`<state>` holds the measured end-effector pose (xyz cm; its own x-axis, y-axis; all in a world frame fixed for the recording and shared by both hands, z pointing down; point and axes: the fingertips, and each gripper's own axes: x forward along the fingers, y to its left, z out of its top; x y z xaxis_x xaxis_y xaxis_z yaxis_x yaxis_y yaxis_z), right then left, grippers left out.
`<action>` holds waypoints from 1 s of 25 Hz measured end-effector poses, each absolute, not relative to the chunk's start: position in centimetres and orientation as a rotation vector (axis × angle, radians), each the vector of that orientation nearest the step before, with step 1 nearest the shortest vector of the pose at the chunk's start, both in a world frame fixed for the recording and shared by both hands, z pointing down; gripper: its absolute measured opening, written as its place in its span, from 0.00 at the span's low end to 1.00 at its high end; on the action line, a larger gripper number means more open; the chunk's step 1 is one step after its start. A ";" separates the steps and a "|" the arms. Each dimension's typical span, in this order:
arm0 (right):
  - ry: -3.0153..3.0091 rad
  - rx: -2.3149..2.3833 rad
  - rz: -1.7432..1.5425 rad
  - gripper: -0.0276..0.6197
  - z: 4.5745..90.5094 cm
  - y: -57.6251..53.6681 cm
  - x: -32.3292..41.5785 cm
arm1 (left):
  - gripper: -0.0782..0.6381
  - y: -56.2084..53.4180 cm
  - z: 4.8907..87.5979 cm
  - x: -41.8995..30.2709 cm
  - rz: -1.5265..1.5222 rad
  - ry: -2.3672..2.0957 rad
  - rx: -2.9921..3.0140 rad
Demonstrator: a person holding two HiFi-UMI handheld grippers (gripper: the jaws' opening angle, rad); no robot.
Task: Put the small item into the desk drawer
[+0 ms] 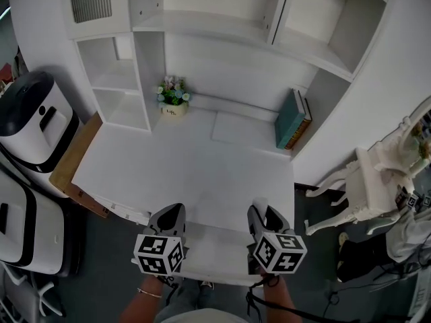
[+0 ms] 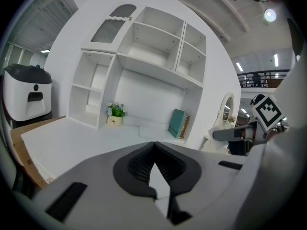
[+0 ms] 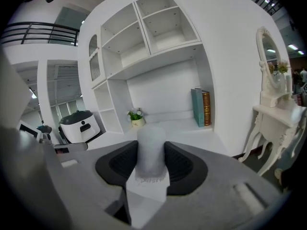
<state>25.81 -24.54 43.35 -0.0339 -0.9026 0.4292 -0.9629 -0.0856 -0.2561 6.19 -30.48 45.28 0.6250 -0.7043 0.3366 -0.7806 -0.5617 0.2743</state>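
Head view: both grippers hang at the near edge of the white desk (image 1: 202,173), left gripper (image 1: 172,215) and right gripper (image 1: 261,214) side by side but apart. A flower pot (image 1: 173,101) and some books (image 1: 294,120) stand well back by the shelves. A white panel (image 1: 215,251) sits below the front edge between the grippers. It's prob. the drawer, but I can't tell from this angle whether it's open.

Left gripper view: the jaws are closed tip to tip with nothing between them, so it's free to work the drawer.

Right gripper view: the jaws are clamped on the small item (image 3: 151,155), a pale, frosted-looking cylinder standing upright between the pads, with faint print low on it. It's off the desk, carried in the grip.

Handling, imo: it looks light. The round, smooth side could slip or twist, and it would roll if laid down. A hold across the mid-body, as now, seems right, with moderate squeeze since stiffness isn't clear.
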 end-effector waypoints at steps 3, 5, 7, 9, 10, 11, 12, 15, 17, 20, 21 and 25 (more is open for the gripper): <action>-2.036 2.047 0.796 0.31 44.9 -24.3 24.9 | 0.11 -29.7 46.8 5.2 0.287 -1.200 2.415; -2.031 2.007 0.826 0.31 46.4 -24.1 24.2 | 0.11 -29.1 48.5 4.3 0.306 -1.214 2.370; -2.026 1.968 0.855 0.31 47.9 -23.9 23.4 | 0.11 -28.5 50.2 3.3 0.321 -1.227 2.322; -2.020 1.930 0.880 0.31 49.4 -23.7 22.7 | 0.11 -28.0 51.7 2.4 0.332 -1.240 2.280; -2.016 1.909 0.892 0.31 50.1 -23.5 22.3 | 0.11 -27.7 52.4 2.0 0.338 -1.246 2.262; -2.013 1.889 0.904 0.31 50.9 -23.3 22.0 | 0.11 -27.4 53.0 1.6 0.345 -1.251 2.246; -2.011 1.869 0.915 0.31 51.6 -23.2 21.6 | 0.11 -27.2 53.7 1.3 0.352 -1.256 2.232; -2.010 1.817 0.951 0.31 53.6 -22.6 20.2 | 0.11 -26.5 55.4 0.5 0.368 -1.267 2.192; -2.010 1.780 0.975 0.31 54.9 -22.2 19.4 | 0.11 -26.0 56.4 0.2 0.374 -1.272 2.167; -2.007 1.727 1.004 0.31 56.6 -21.5 18.5 | 0.11 -25.0 57.8 -0.1 0.388 -1.277 2.135; -2.008 1.714 1.011 0.31 57.0 -21.4 18.3 | 0.11 -24.8 58.1 -0.2 0.393 -1.279 2.126; -2.014 1.684 1.022 0.31 57.8 -21.1 17.7 | 0.11 -24.1 59.1 -0.6 0.397 -1.293 2.098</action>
